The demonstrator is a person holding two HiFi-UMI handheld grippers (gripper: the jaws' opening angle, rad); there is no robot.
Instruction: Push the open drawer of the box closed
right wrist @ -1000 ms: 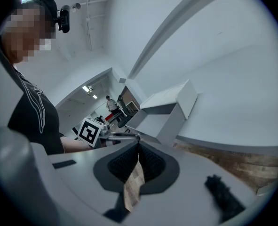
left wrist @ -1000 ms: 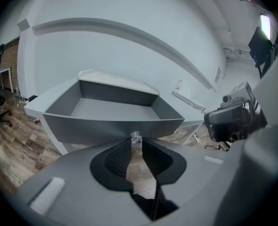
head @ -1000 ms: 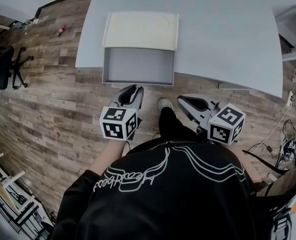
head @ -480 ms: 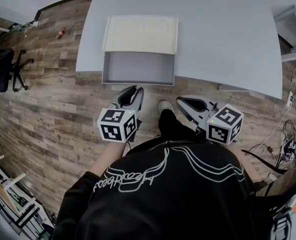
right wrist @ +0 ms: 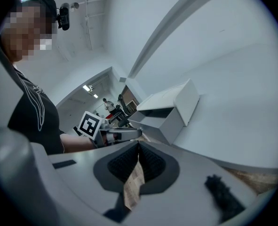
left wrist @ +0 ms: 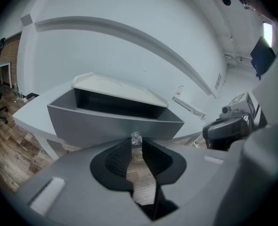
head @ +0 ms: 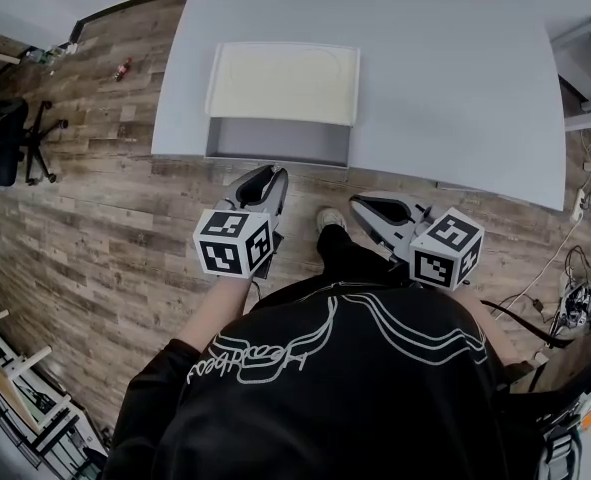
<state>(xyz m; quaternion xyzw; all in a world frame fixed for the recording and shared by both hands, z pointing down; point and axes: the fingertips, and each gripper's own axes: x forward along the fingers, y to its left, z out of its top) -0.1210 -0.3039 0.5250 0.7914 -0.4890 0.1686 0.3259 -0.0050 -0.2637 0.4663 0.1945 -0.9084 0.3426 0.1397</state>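
Observation:
A cream-topped box (head: 283,80) stands at the white table's near edge, its grey drawer (head: 278,142) sticking out only a short way. In the left gripper view the drawer's front (left wrist: 96,121) fills the middle, with a small clear knob (left wrist: 136,137) on it. My left gripper (head: 267,173) (left wrist: 136,143) is against that front, its tips closed on the knob. My right gripper (head: 356,202) (right wrist: 138,144) hangs shut and empty over the floor, to the right of the drawer and short of the table. The right gripper view shows the box (right wrist: 169,97) and the left gripper (right wrist: 117,133) side-on.
The white table (head: 455,68) spreads to the right and beyond the box. A black office chair (head: 10,133) stands far left on the wood floor. A white cabinet (head: 587,58) and floor cables (head: 575,293) are at the right. The person's shoe (head: 327,213) is between the grippers.
The drawer has slid well back into the box, showing much less of its inside. My left gripper moved forward with it. The right gripper hardly moved.

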